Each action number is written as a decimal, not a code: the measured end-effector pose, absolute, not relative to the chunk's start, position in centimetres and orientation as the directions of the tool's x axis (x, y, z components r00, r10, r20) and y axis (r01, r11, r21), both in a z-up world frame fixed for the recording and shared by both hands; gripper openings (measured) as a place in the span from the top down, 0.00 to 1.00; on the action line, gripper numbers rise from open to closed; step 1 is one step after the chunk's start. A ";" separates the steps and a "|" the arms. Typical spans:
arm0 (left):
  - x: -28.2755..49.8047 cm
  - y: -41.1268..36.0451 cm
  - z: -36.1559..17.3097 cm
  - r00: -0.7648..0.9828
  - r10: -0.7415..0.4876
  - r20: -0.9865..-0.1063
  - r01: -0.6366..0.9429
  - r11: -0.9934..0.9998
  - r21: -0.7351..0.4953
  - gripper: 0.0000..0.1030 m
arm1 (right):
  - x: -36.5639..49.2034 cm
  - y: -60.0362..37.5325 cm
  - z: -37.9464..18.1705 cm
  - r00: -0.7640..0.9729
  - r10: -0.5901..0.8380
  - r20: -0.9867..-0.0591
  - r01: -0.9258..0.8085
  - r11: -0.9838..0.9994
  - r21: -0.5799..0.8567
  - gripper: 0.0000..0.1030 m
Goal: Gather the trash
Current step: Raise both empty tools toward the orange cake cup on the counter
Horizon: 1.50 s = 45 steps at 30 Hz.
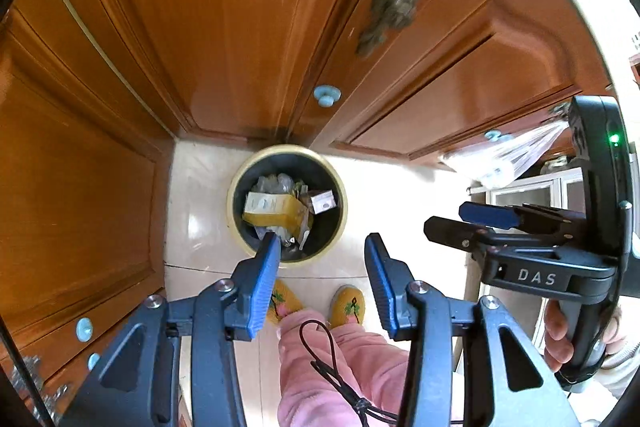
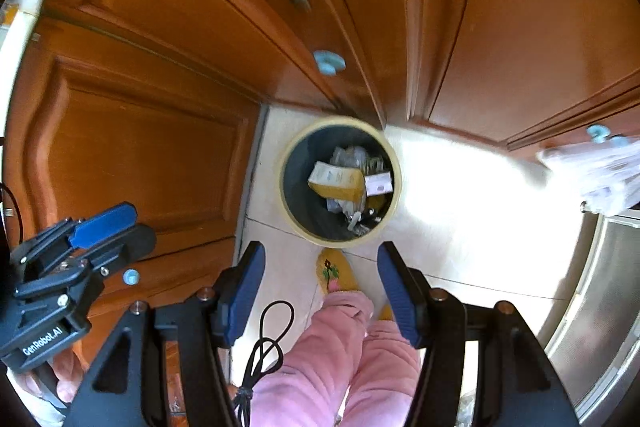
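Wood cabinets (image 1: 224,27) wrap the corner, pale tile floor (image 1: 200,195) below. A round bin (image 1: 236,203) with a cream rim stands on the floor in the far corner, right up against the cabinet bases. The trash (image 1: 276,207) sits inside it: a yellow-and-white carton, a small white box, crumpled clear plastic, a few scraps. The bin looks partly filled, so collecting seems mostly done. No loose litter shows on the visible floor. A clear plastic bag (image 1: 504,159) hangs at the right; can't tell if it's part of the job.

The person stands near, pink trousers (image 2: 340,355), yellow slippers (image 2: 334,273). Left gripper (image 1: 322,281): jaws spread, nothing between. Right gripper (image 2: 320,293): spread too, empty. Both are well above the bin, pointing down at it.
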State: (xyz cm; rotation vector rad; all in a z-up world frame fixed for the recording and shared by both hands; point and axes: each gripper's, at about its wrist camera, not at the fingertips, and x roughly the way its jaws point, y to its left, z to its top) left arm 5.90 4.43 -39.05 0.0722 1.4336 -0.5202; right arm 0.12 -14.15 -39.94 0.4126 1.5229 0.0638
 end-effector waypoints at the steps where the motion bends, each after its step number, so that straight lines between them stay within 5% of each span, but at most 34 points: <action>1: 5.7 4.4 -37.8 0.057 -0.301 -0.952 0.384 0.887 -0.257 0.53 | 0.1 -14.2 -38.6 0.075 0.293 -0.953 0.208 0.930 0.302 0.43; 4: 5.0 4.1 -34.1 0.106 -0.305 -0.947 0.397 0.886 -0.241 0.41 | -0.1 -14.2 -35.1 0.106 0.294 -0.950 0.191 0.932 0.309 0.43; 14: 3.7 3.1 -23.4 0.244 -0.309 -0.919 0.454 0.874 -0.173 0.27 | -0.1 -13.7 -23.5 0.257 0.278 -0.926 0.077 0.949 0.306 0.43; 31: 11.7 4.0 -7.6 0.549 -0.282 -0.787 0.410 0.911 -0.041 0.21 | 5.1 -14.0 -8.1 0.584 0.194 -0.788 0.026 0.966 0.257 0.43; 45: 21.5 4.8 -1.4 0.664 -0.187 -0.724 0.330 0.942 0.059 0.20 | 14.3 -14.0 -0.4 0.662 0.152 -0.734 0.086 0.958 0.275 0.43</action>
